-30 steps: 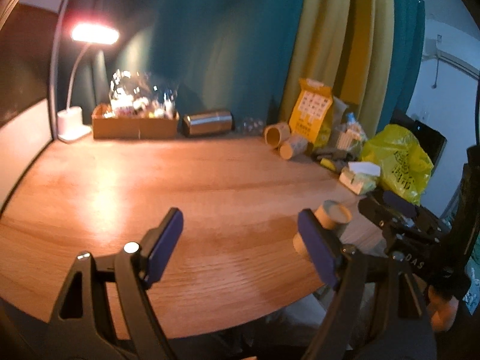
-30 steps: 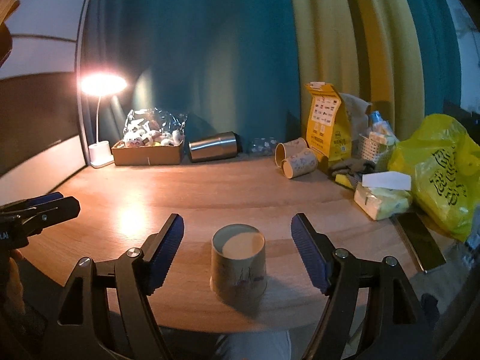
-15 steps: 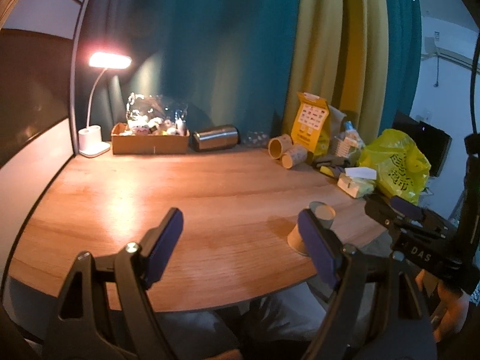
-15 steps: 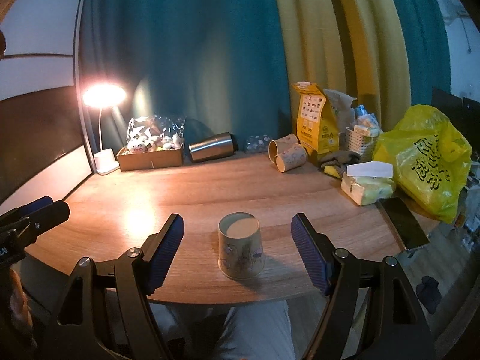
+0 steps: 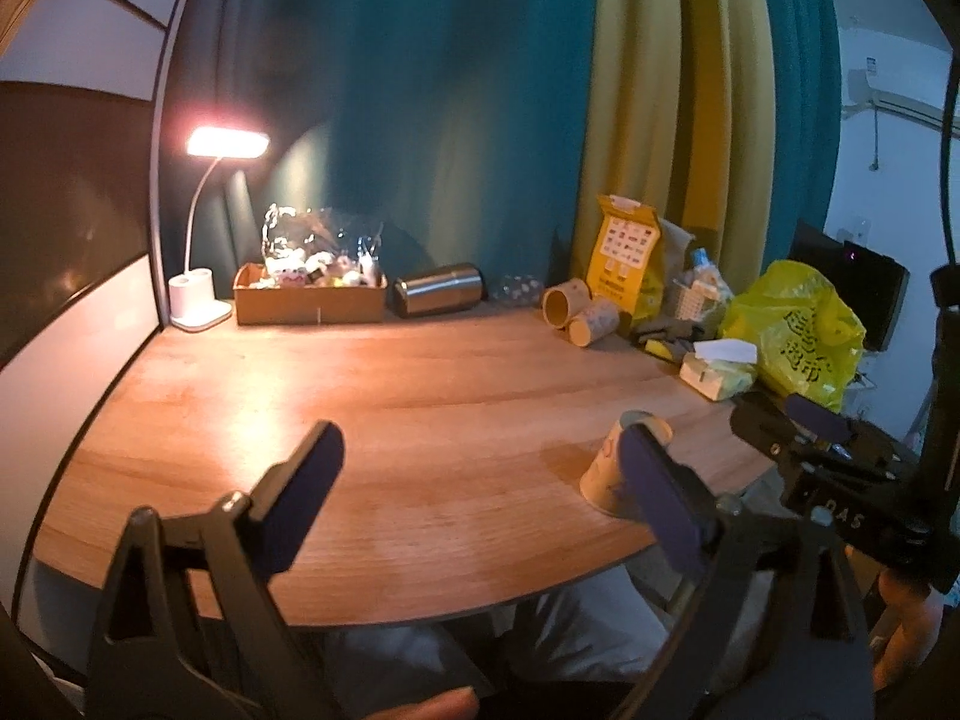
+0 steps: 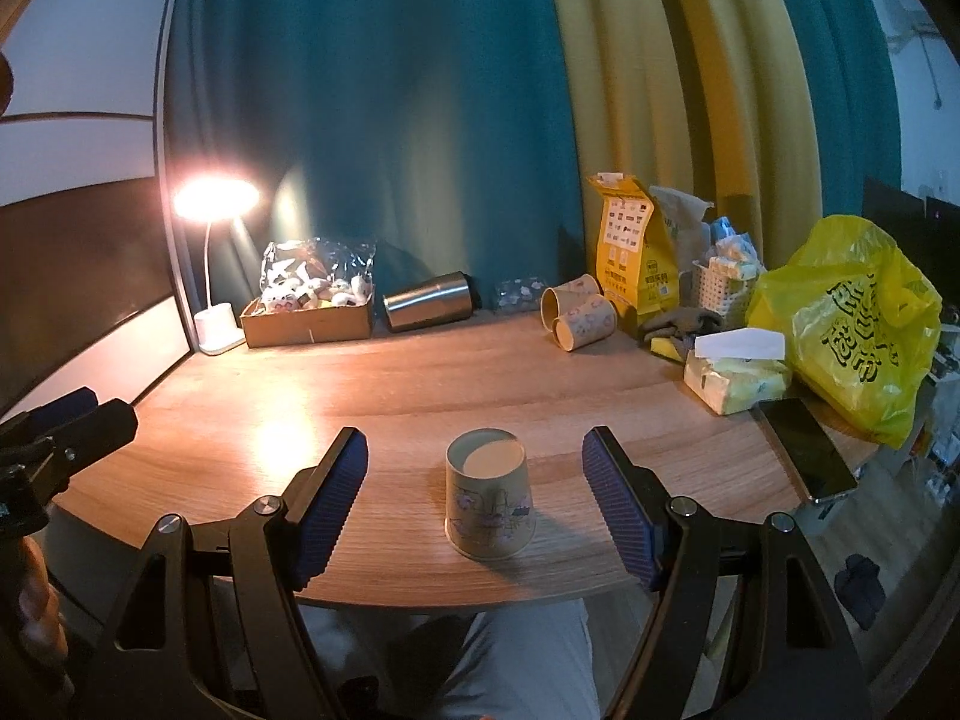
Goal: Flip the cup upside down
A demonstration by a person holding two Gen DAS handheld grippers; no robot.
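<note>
A printed paper cup [image 6: 489, 495] stands upside down, base up, near the front edge of the wooden table [image 6: 390, 396]. My right gripper [image 6: 477, 507] is open and empty, pulled back from the cup, its pads either side of it in the view without touching. In the left wrist view the cup [image 5: 612, 471] sits at the right, partly behind my right finger pad. My left gripper [image 5: 480, 501] is open and empty, held over the table's front edge.
Along the back stand a lit desk lamp [image 6: 216, 204], a cardboard box of toys [image 6: 309, 315], a lying steel tumbler [image 6: 429, 300], two lying paper cups [image 6: 576, 312], a yellow bag [image 6: 846, 324], a tissue pack [image 6: 735, 372] and a phone [image 6: 804, 447].
Both grippers have drawn back and up from the table. The cup looks smaller and farther away in the right wrist view and stays upside down in place.
</note>
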